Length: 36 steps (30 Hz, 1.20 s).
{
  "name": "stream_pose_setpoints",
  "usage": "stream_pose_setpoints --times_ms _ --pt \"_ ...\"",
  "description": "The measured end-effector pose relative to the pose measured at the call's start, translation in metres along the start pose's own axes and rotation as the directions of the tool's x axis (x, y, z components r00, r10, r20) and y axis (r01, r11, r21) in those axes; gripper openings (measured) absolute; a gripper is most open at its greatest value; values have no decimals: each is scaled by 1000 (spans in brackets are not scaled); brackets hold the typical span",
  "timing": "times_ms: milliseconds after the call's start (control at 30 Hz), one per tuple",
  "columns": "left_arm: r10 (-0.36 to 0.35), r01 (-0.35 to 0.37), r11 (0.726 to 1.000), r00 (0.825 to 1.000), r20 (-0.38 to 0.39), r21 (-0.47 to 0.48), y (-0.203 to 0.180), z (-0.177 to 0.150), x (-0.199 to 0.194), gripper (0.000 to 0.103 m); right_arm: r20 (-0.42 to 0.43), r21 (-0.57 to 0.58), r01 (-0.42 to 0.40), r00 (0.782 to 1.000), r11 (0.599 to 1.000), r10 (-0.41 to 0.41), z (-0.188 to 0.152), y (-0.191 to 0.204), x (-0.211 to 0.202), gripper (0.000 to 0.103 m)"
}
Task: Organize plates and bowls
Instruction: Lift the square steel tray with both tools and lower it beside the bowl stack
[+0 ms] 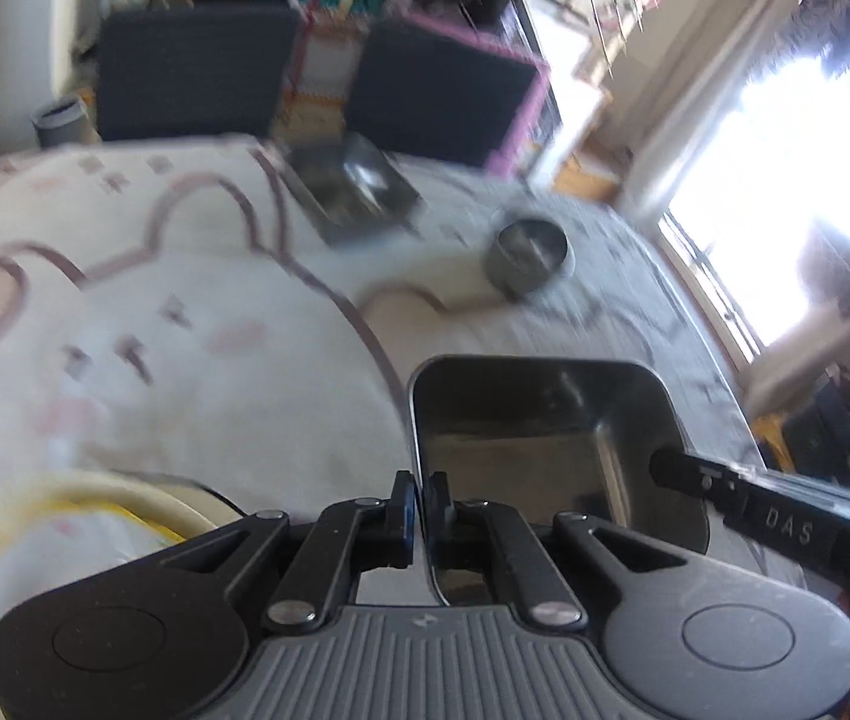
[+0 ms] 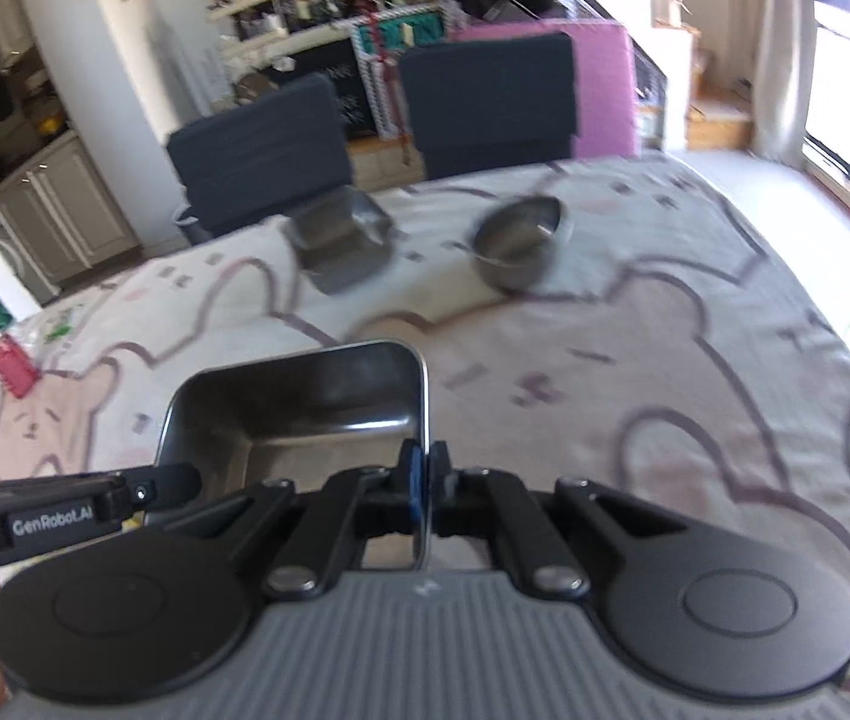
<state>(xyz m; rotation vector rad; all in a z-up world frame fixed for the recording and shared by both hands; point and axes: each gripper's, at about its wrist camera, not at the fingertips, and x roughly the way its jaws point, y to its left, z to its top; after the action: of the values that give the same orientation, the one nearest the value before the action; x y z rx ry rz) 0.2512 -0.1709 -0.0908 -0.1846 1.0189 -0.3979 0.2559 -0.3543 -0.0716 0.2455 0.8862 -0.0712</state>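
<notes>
Square steel tray [image 1: 544,438] pinched between both jaws.

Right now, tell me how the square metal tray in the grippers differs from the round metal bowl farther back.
The square tray has straight sides and rounded corners; the round bowl is circular. Both hand-held grippers, left and right, clamp the tray's rims; nothing holds the bowl, which sits on the tablecloth. Both are bare metal and empty.
</notes>
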Motion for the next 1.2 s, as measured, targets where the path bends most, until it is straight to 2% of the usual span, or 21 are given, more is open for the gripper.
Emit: stream_pose_setpoints --times_ms 200,367,633,1200 --pt "1 2 1000 993 -115 29 -21 -20 36 5 -83 28 48 996 998 -45 -20 -31 14 4" --pt "35 -26 998 987 -156 60 -26 -26 53 6 -107 -11 78 991 997 -79 -21 -29 30 5" --pt "59 -38 994 976 -209 104 -30 -31 67 7 -162 -11 100 982 995 -100 -18 -33 53 5" --pt "45 -13 989 976 -215 150 -38 -31 70 9 -240 -12 133 962 991 -132 -19 -46 79 6"
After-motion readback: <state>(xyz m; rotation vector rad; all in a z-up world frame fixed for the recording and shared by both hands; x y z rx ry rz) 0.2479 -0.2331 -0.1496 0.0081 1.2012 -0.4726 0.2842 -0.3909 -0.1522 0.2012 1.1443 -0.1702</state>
